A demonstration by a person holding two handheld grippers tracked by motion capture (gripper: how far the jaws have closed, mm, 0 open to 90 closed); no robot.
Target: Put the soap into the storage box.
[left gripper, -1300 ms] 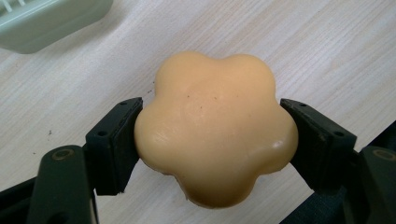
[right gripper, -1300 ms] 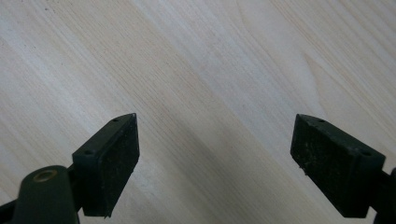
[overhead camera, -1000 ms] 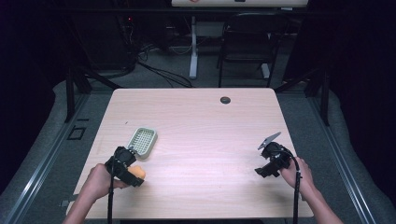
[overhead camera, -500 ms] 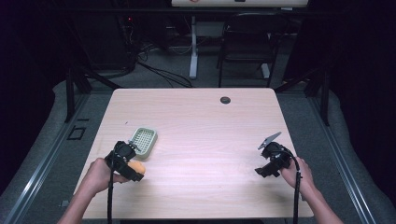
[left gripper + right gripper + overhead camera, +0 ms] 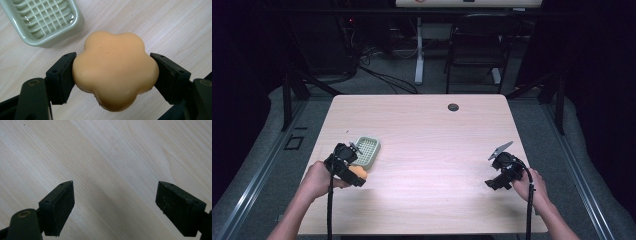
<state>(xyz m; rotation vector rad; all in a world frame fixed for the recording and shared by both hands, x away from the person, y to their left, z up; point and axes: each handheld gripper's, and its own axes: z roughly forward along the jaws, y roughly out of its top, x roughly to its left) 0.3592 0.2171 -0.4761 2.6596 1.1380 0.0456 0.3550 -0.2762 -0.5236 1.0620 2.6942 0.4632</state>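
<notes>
Presently: left gripper clamped on an orange flower-shaped soap, just beside a green dish, at the table left. Right gripper jaws wide apart, empty, over bare wood.

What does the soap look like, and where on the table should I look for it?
Start at the wooden table and go to its near left side, where the left gripper is shut on the soap. It is a smooth, peach-orange, flower-shaped bar, just in front of the empty pale green soap dish with a grid floor.
</notes>
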